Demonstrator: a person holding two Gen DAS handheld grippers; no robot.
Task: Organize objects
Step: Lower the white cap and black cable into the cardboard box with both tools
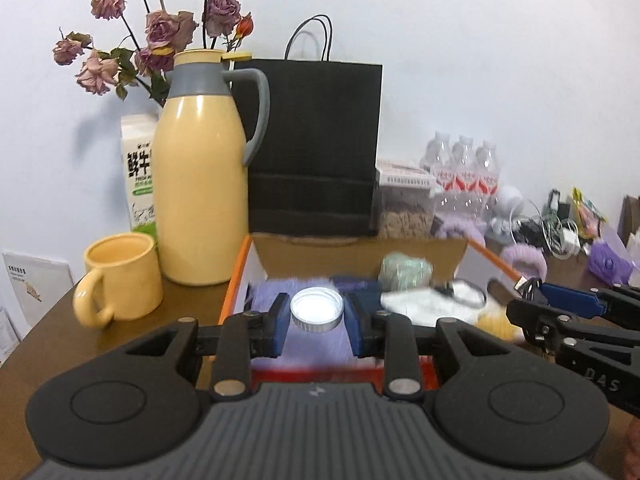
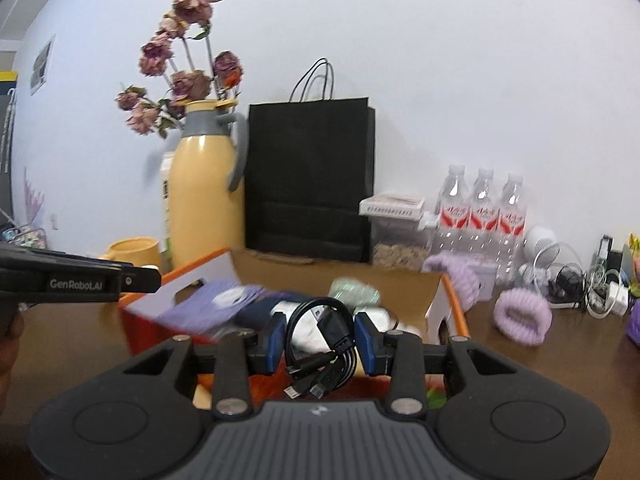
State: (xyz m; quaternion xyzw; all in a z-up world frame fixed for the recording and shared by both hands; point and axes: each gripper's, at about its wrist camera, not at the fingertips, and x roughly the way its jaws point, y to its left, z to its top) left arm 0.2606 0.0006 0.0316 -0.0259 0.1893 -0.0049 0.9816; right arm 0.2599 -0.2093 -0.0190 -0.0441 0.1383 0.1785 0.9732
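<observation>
Silver-rimmed round white lid point(image 1: 317, 309) sits pinched between your left gripper's point(image 1: 316, 322) blue-padded jaws, above the orange-edged cardboard box point(image 1: 236, 276) on the brown worktop point(image 1: 48, 336). Your right gripper's point(image 2: 320, 338) jaws are closed on a coiled black cable bundle point(image 2: 324, 336) over the same box, beside the yellow thermos jug point(image 1: 200, 184) and yellow mug point(image 1: 120, 284)
</observation>
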